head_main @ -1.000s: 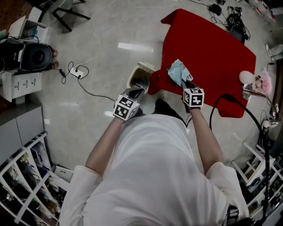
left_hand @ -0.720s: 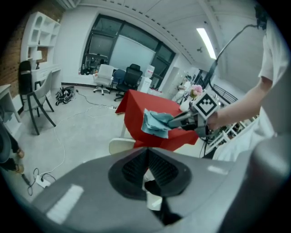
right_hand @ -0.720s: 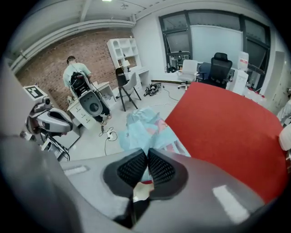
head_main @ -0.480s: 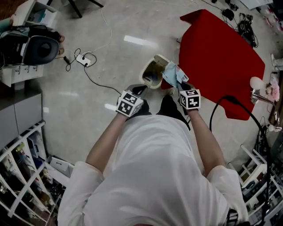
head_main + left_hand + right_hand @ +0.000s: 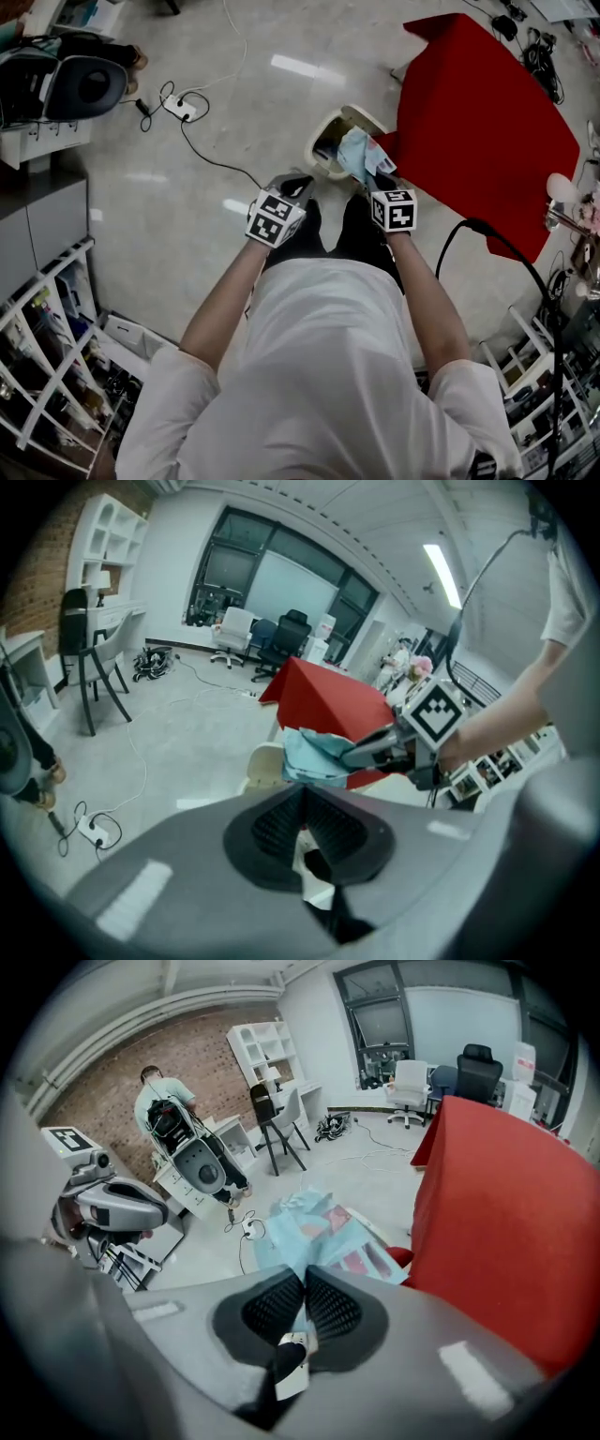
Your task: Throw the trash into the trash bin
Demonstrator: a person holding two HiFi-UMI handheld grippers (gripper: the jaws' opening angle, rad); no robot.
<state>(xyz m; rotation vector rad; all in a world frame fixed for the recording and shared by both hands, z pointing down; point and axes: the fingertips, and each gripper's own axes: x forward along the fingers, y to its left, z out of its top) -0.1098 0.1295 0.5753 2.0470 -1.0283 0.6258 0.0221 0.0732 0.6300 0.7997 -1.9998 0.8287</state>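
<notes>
R gripper (image 5: 373, 171) tight on pale-blue trash (image 5: 354, 152) over trash bin (image 5: 348, 112); L gripper (image 5: 294, 182) jaws together, empty, nearby

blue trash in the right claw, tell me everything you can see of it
The blue trash is a thin, crumpled light-blue sheet, plastic or paper by its look, with a pinkish-red printed patch showing in the right gripper view. One edge is pinched in the shut right claw, the rest fanning out loosely ahead. It hangs over the open cream trash bin; whether it touches the bin cannot be told.
</notes>
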